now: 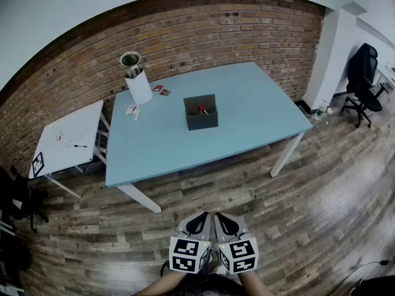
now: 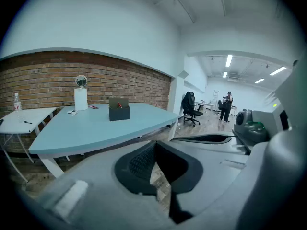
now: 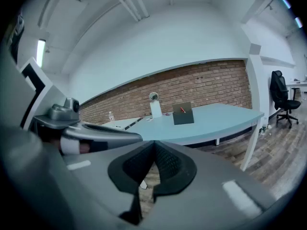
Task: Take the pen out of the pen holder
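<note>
Hovering at six o'clock, left tongs (image 1: 200, 218) and right tongs (image 1: 221, 218) closed, empty; arriving unopened could topple the pen holder (image 1: 201, 117) at twelve.

Matt pen holder (image 1: 200, 119), brick wall (image 1: 234, 29), wood-plank floor (image 1: 308, 196)

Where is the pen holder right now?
In the head view, the dark pen holder stands near the middle of the blue table, to the right of the white cylinder, with the red pen inside it.
</note>
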{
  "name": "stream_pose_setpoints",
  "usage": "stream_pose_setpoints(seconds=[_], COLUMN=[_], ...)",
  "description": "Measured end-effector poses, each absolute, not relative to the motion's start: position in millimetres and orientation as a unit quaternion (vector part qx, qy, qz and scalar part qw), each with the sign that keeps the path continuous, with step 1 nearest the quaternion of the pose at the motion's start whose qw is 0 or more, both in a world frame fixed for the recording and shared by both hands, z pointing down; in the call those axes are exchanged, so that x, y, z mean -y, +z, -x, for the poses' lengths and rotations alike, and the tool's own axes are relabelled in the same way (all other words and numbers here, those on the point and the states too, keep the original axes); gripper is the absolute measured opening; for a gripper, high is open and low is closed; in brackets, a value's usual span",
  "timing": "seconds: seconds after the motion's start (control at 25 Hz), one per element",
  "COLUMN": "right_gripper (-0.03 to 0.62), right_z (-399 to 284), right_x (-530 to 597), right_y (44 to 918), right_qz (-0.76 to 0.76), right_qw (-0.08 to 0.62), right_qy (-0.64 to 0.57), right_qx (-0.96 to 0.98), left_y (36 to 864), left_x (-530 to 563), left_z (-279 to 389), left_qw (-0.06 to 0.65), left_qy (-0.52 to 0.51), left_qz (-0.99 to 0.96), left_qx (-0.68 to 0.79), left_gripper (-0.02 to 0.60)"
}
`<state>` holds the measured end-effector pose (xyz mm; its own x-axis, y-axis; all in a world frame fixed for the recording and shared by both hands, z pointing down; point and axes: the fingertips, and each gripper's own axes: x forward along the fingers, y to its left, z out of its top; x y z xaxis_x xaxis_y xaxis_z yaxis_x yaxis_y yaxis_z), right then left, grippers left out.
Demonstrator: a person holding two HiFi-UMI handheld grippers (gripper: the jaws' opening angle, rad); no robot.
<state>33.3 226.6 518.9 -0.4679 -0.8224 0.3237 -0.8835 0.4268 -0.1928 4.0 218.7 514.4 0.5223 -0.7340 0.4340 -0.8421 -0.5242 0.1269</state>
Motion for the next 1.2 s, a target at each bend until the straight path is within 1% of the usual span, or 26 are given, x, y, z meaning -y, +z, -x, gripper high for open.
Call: stream_pose_setpoints(seconds=[0.44, 1.2], right_gripper=[0.003, 0.003], right_z=[-40, -28], right_x=[-205, -75], right_y=[525, 523], right_qz=[-0.508, -0.503], right_qw=[0.092, 0.129], right_qy=[0.182, 0.178], right_qx=[0.837, 0.836], left_y=[525, 527], left_x=[-201, -66], left_z=[-7, -1], left_qw=[0.172, 0.173], left_qy=[0.175, 0.179], left_qz=[-0.851, -0.866], left_qx=[0.464, 0.433], left_gripper=[-0.002, -0.003])
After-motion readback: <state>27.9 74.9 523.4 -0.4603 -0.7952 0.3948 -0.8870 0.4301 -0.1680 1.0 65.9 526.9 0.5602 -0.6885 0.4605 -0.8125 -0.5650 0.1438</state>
